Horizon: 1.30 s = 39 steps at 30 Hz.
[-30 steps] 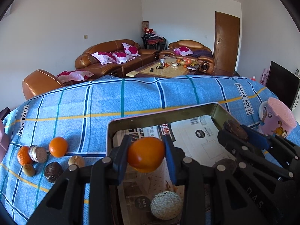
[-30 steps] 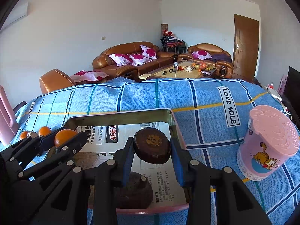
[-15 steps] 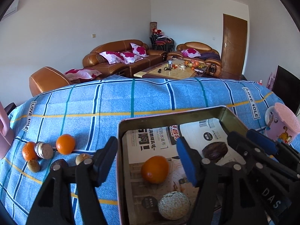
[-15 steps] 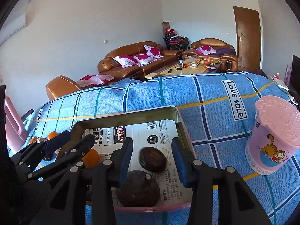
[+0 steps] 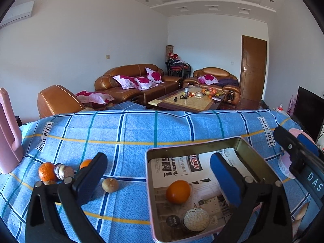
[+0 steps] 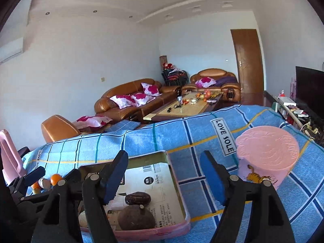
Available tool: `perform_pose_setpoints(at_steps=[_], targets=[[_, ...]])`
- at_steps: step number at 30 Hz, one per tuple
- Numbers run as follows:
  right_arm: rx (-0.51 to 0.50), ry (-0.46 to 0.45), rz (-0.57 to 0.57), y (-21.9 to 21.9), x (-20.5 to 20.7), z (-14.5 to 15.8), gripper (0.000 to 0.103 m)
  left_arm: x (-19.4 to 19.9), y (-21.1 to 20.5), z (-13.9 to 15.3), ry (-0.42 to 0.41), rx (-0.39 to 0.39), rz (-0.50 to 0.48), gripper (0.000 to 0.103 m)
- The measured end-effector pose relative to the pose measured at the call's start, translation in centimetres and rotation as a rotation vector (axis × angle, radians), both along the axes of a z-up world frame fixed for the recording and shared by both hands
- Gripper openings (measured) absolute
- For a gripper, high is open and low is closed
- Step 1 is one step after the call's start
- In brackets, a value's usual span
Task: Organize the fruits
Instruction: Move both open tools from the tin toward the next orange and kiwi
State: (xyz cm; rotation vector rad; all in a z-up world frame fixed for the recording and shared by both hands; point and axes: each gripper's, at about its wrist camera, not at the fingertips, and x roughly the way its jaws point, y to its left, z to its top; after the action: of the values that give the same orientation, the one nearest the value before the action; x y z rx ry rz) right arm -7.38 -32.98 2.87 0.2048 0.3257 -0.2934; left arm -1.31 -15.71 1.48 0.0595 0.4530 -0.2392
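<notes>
Worktop under blue checked cloth [image 5: 131, 133]; brown sofas [image 5: 131, 81] beyond both tongs, left [image 5: 160, 180] and right [image 6: 164, 178], both released, empty.

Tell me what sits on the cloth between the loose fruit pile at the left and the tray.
In the left wrist view, one small brownish fruit lies alone on the blue checked cloth, between the pile's orange and the tray; the left gripper's finger crosses that stretch.

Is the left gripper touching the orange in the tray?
Apart. The left wrist view shows the left gripper open, its blue pads wide either side, and the orange lying alone on the newspaper in the tray.
</notes>
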Motion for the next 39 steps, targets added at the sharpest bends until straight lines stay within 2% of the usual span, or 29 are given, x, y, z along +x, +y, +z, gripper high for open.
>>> perform_pose_setpoints(at_steps=[2, 7, 12, 19, 30, 39], targets=[[-0.022, -0.021, -0.032, -0.1, -0.3, 0.1, 0.084, -0.3, 0.3, 0.1, -0.026, 0.016, 0.011, 0.103], [-0.044, -0.037, -0.045, 0.0, -0.4, 0.1, 0.084, -0.9, 1.4, -0.1, -0.068, 0.061, 0.056, 0.103], [-0.077, -0.01, -0.031, 1.0, -0.2, -0.2, 0.084, -1.0, 2.0, -0.7, -0.062, 0.109, 0.073, 0.103], [-0.11, 0.005, -0.055, 2.2, -0.8, -0.3, 0.084, -1.5, 3.4, -0.6, -0.054, 0.088, 0.073, 0.103], [-0.025, 0.036, -0.071, 3.3, -2.1, -0.7, 0.084, -2.1, 5.1, -0.9, -0.018, 0.061, 0.054, 0.103], [-0.008, 0.066, -0.047, 6.0, -1.8, -1.0, 0.084, -1.6, 7.1, -1.2, 0.014, 0.042, 0.07, 0.103]])
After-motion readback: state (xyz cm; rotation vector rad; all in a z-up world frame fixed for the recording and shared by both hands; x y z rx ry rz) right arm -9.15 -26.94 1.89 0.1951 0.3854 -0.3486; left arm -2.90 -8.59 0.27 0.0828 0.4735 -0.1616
